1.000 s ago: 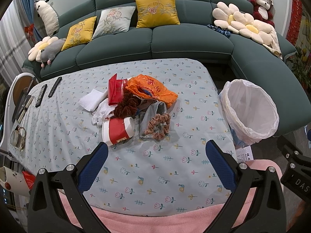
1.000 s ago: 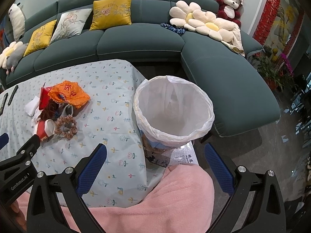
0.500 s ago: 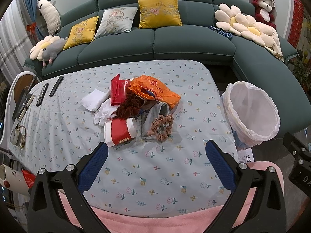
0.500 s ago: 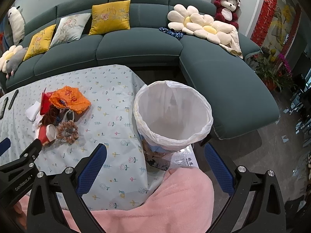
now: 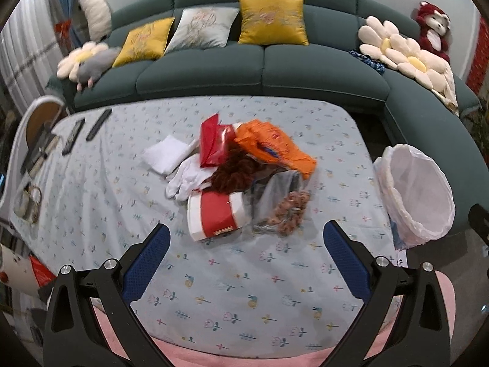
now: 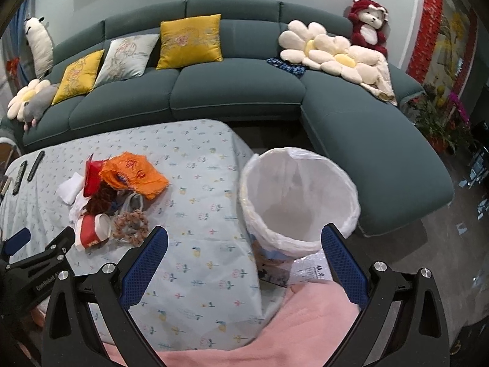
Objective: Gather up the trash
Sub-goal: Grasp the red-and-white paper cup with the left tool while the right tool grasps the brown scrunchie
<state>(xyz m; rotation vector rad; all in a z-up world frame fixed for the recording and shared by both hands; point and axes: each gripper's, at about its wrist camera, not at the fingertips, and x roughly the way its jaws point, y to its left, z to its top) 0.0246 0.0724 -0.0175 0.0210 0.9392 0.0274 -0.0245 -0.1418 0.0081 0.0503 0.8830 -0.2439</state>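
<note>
Left wrist view first: you're at the very start, nothing picked up. Your left gripper (image 5: 244, 250) has its blue-padded fingers spread wide and empty, hanging over the near part of the pale blue flower-print tablecloth (image 5: 91, 189). The pile of trash sits at about 12 o'clock from it, mid-table: a red and white paper cup (image 5: 215, 215) lying on its side nearest you, a brown scrunchie on clear plastic (image 5: 290, 212) just beside it at 3 o'clock, a crumpled orange plastic bag (image 5: 275, 148) behind, plus a red wrapper (image 5: 214, 142) and white tissues (image 5: 166, 154) toward 10 o'clock. The cup looks like the easy first grab, so I'd reach forward and close across its body.

Right wrist view: your right gripper (image 6: 244, 252) is also wide apart and holding nothing. The white-lined round trash bin (image 6: 298, 195) stands on the floor against the table's edge, just ahead at 1 o'clock, looking empty. Everything's light and crinkly, so pinch gently.
</note>
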